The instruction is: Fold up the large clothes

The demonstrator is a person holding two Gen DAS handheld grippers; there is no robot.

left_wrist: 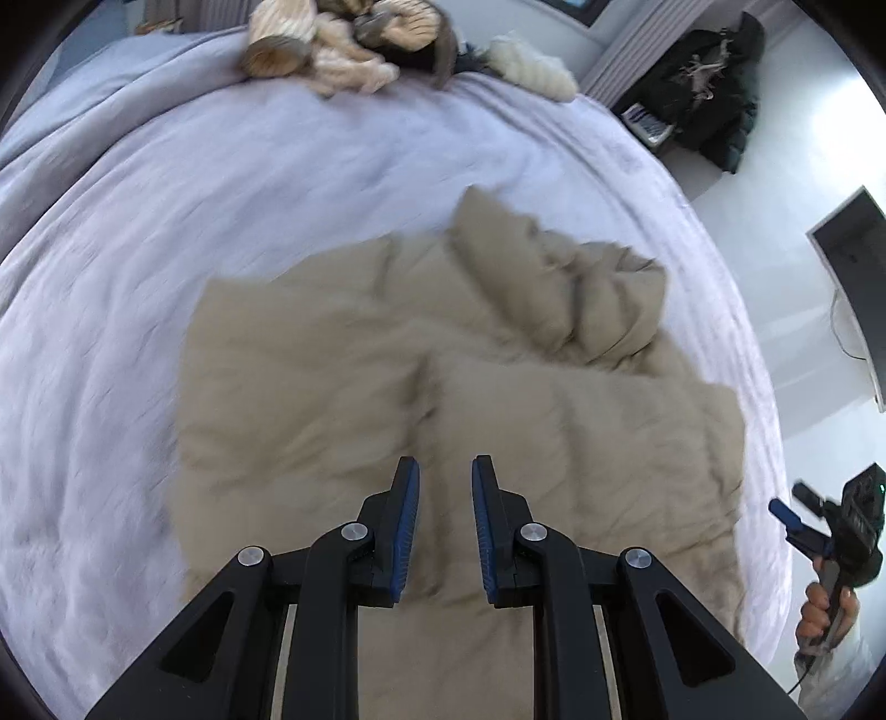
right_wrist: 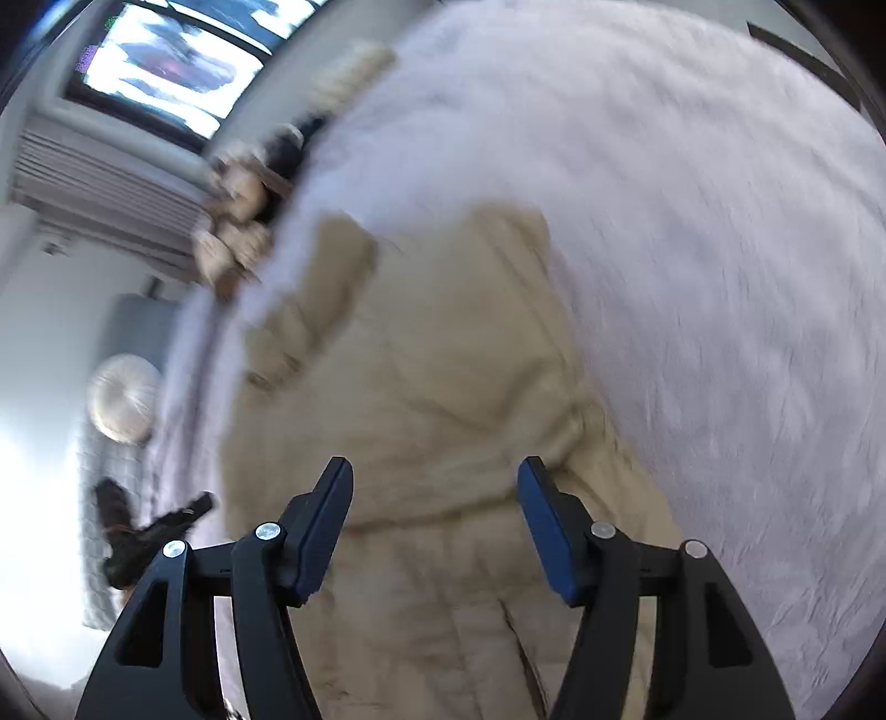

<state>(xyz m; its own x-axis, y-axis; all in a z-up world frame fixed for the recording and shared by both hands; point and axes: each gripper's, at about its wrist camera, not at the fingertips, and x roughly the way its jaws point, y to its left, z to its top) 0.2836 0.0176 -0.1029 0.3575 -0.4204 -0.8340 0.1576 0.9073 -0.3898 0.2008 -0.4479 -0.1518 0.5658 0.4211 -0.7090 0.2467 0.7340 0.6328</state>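
Observation:
A beige padded jacket [left_wrist: 443, 360] lies crumpled on the pale lilac bed cover [left_wrist: 221, 221], with one sleeve bunched at its far right. My left gripper [left_wrist: 446, 471] hovers over the jacket's near part, its blue pads a narrow gap apart with nothing between them. At the right edge of the left wrist view, a hand holds my right gripper [left_wrist: 797, 507] off the bed's side. In the right wrist view the jacket [right_wrist: 415, 387] runs lengthwise below my right gripper [right_wrist: 437, 471]. That gripper stands wide open and empty above it.
A heap of cream and brown clothes [left_wrist: 332, 50] lies at the bed's far edge. A dark coat [left_wrist: 703, 94] hangs beyond the bed, and a dark screen [left_wrist: 853, 249] stands at the right. A window [right_wrist: 166, 66], a radiator [right_wrist: 111, 183] and a round white cushion [right_wrist: 122, 404] are at the side.

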